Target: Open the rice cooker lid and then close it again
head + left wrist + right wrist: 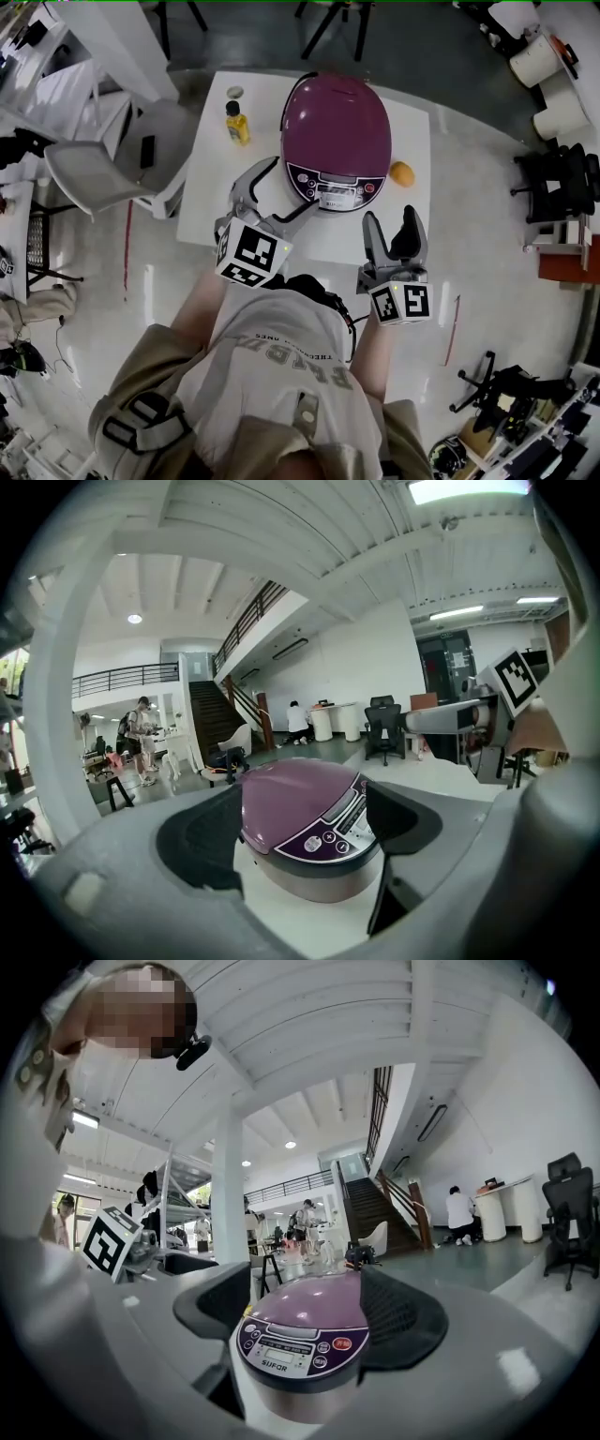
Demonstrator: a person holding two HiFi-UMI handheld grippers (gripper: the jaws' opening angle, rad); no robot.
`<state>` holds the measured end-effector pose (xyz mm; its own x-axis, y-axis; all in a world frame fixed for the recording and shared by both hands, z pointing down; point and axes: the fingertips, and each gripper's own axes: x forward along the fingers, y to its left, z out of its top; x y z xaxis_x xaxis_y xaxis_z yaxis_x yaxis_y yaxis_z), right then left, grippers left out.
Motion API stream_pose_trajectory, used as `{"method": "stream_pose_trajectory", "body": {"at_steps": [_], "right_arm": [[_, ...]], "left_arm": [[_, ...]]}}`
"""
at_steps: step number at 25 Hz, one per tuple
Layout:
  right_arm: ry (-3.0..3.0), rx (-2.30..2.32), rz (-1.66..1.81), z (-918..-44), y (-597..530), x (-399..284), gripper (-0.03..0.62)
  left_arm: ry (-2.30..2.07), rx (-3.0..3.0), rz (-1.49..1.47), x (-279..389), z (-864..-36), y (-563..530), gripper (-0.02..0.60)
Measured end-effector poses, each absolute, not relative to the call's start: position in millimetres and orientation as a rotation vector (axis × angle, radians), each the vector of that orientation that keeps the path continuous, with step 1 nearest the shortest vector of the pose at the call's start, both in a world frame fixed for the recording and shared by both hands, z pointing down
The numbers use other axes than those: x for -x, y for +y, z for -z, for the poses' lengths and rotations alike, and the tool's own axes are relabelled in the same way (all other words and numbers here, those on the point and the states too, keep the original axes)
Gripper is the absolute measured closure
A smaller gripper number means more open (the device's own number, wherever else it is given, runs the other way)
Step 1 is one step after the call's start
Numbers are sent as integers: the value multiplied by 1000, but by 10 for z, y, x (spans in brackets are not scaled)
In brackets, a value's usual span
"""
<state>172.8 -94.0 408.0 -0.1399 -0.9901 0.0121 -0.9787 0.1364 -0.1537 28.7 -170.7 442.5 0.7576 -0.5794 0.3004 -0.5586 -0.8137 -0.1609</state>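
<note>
Both are wide open and empty: left gripper (272, 199) sits at the rice cooker's (337, 131) 7 o'clock and right gripper (391, 220) at its 5 o'clock, neither looking in contact. I'd get one jaw tip squarely on the front latch at 6 o'clock and press gently, so the body doesn't skid. The cooker sits mid-tabletop (206, 169), its glossy purple domed lid (336, 108) shut and its panel facing the person.
</note>
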Motion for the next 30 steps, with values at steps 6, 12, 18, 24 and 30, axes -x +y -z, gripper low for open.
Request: {"method": "stream_pose_trajectory", "body": {"at_steps": [6,12,18,24,30], "right_arm": [[2507,1942,173,-4203,-1108,-1657,252],[2867,1809,147,-4409,-1275,-1454,244],[3312,1548,159,-4731,-1315,-1194,215],[3632,1376,251,-5066,-1257,-1076,203],[3816,1276,157,-5216,-1255,-1001,194]], "left_arm": [[781,2762,682,-412,-4586,-1712,110],[593,2672,819,-521,-4754,-1666,95],[374,2522,1016,-521,-5010,-1729,41],[268,2458,1142,-459,-5205,-1859,28],[165,2394,1263,-402,-5401,-1916,25]]}}
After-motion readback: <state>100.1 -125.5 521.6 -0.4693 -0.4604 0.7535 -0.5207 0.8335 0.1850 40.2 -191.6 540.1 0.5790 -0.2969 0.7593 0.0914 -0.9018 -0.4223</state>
